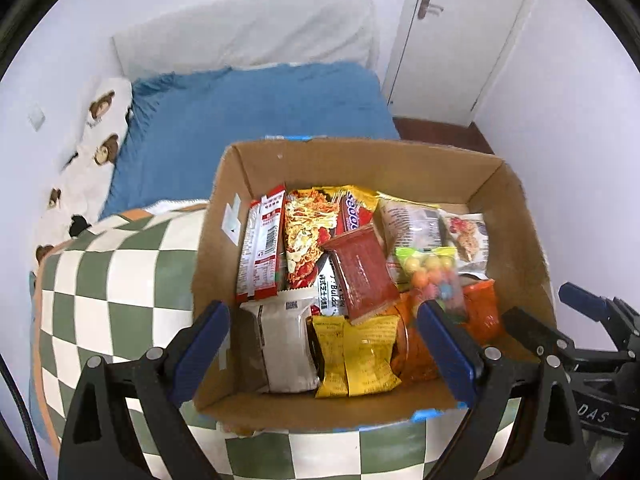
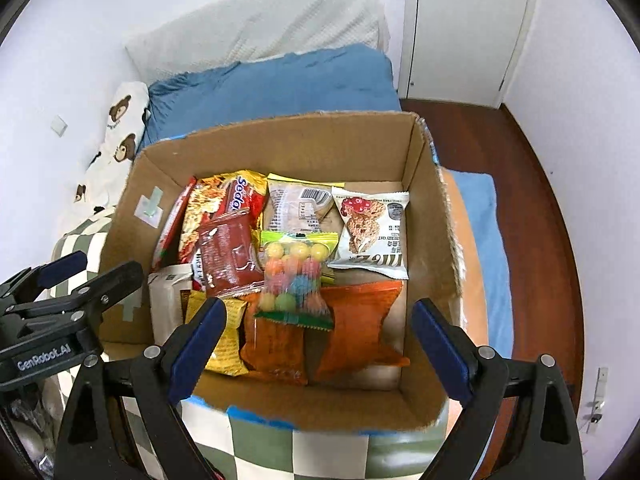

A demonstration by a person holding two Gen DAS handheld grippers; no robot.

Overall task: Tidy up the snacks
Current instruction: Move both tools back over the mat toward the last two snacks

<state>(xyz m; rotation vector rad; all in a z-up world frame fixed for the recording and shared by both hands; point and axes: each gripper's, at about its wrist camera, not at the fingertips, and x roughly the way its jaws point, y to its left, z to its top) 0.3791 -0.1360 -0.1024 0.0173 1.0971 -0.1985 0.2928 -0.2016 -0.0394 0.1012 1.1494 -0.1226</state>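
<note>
The open brown cardboard box sits on a green-and-white checked quilt and is packed with snack packets in overlapping layers. At its 9 o'clock wall a red-and-white long wrapper stands on edge beside a yellow-red noodle packet. A dark red flat sachet lies tilted over the middle. A clear bag of coloured candy balls rests across two orange crinkled packets toward 6 o'clock. A white oat-biscuit packet lies at 3 o'clock, with bare cardboard floor showing just below it. A yellow packet and a white paper pouch fill the 7 o'clock corner.

The quilt overlies a bed with a blue sheet at 12 o'clock. A bear-print pillow lies along the white wall at 10 o'clock. A white door stands at 1 o'clock, and dark red wooden floor runs along 3 o'clock.

The left gripper hovers over the box's near rim, fingers spread wide, holding nothing. The right gripper is likewise spread and empty, above the near rim. The box walls rise above the contents on all sides. The two grippers are close beside each other.
</note>
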